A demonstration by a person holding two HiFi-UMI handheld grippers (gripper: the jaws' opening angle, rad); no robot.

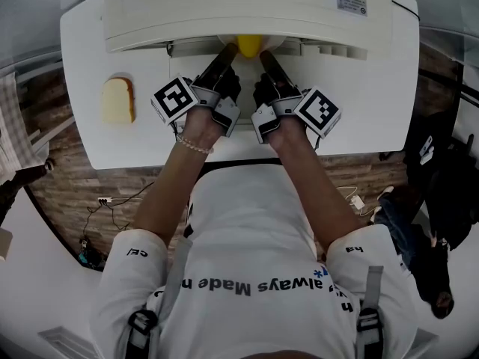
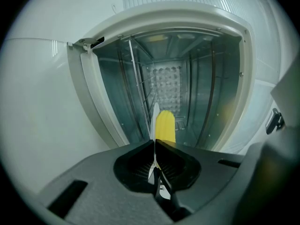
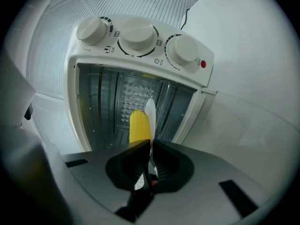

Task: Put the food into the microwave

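Yellow, cylinder-shaped food piece (image 1: 249, 45) is lying on a thin white plate (image 2: 155, 112) at the mouth of the white three-knob microwave oven (image 1: 224, 6). Its long axis is apparently running into the cavity, rounded end leading. Left gripper (image 1: 230, 51) and right gripper (image 1: 263, 55) are each pinching the plate's rim, jaws closed down to the rim's thickness, one on either side of the food. Cavity is standing open ahead, ribbed metal side walls (image 3: 96, 107) leaving room on both sides of the plate. Pale bread slice (image 1: 118, 100) is sitting on the white table (image 1: 374, 96), well apart to the left.
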